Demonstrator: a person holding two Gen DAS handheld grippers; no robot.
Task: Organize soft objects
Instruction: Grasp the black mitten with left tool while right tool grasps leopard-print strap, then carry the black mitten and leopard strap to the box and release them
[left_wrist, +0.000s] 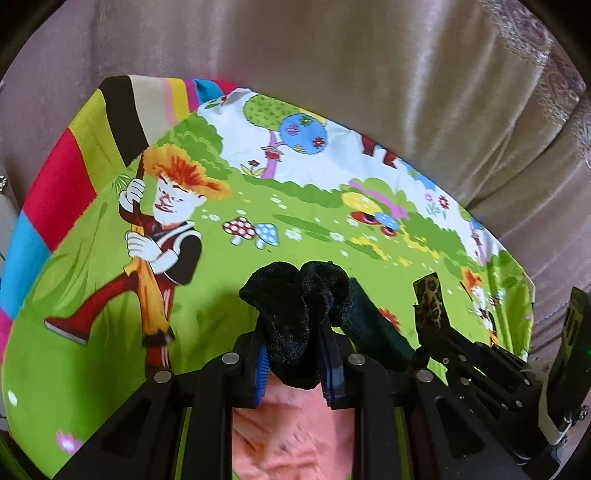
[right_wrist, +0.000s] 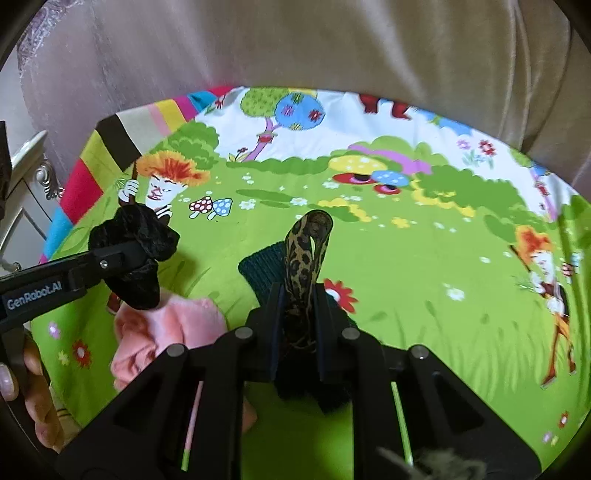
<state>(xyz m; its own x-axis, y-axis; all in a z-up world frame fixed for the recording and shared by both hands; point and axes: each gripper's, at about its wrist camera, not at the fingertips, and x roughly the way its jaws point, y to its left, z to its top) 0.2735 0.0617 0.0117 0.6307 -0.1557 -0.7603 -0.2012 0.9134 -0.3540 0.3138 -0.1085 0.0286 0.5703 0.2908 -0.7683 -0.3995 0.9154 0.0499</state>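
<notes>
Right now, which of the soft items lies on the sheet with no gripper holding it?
The pink cloth. The black velvet piece is pinched in the left gripper and the leopard-print piece in the right gripper, both lifted.

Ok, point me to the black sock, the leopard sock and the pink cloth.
Black sock (left_wrist: 291, 325), left wrist view, fuzzy middle above the tongs.
Leopard sock (right_wrist: 304, 258), right wrist view, spotted middle.
Pink cloth (right_wrist: 173, 325), right wrist view, its top fold.

Right tool (right_wrist: 301, 295) clamps leopard-print cloth (right_wrist: 308, 251); left tool (right_wrist: 129, 258) grips black cloth (right_wrist: 135, 232).
</notes>
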